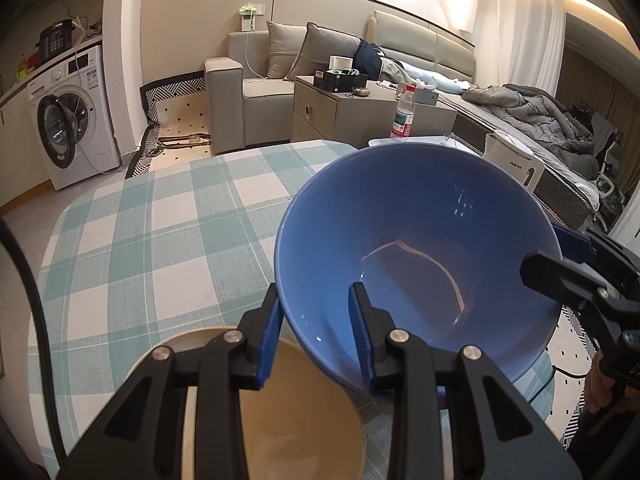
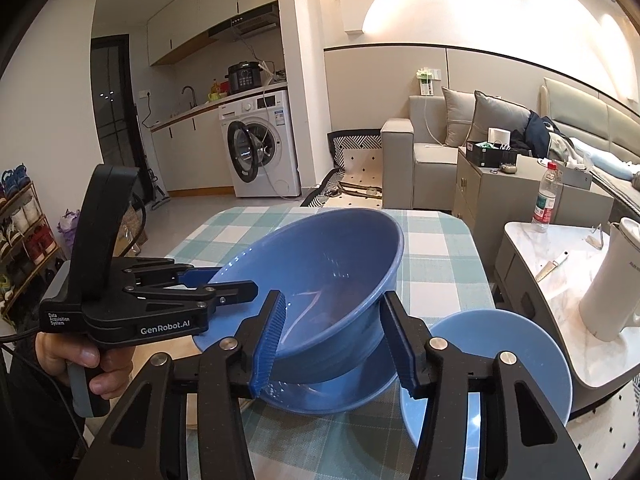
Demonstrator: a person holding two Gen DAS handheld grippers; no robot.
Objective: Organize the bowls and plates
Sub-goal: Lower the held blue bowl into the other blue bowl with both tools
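L gripper (image 1: 314,334) is clamped on the near rim of the blue bowl (image 1: 420,248): one blue pad sits outside the wall, the other inside, both pressing on it. The bowl tilts, mouth turned toward the L cam, and hangs above the checked tablecloth (image 1: 140,240). Just under the L gripper's fingers lies a tan plate (image 1: 304,412), flat on the cloth.

R gripper (image 2: 334,344) straddles the opposite wall of the same bowl (image 2: 320,280), w/ the L blue pad inside the bowl and the R finger outside it. Its jaws stand apart; a gap shows between the inner pad and the wall, so no clamp there as far as the R cam shows. In the L cam the R gripper (image 1: 560,256) comes in from the R side at the bowl's far rim.

Below the tilted bowl, directly ahead of the R gripper, sits a second blue bowl (image 2: 352,392) on the cloth; whether the two touch can't be told. To the R of the R gripper's R finger lies a light blue plate (image 2: 500,344), flat, near the table edge.

A hand (image 2: 80,364) grips the L gripper's handle, seen L of the R gripper. Beyond the plate, on the marble side table (image 2: 560,292), stands a white kettle (image 2: 612,288).
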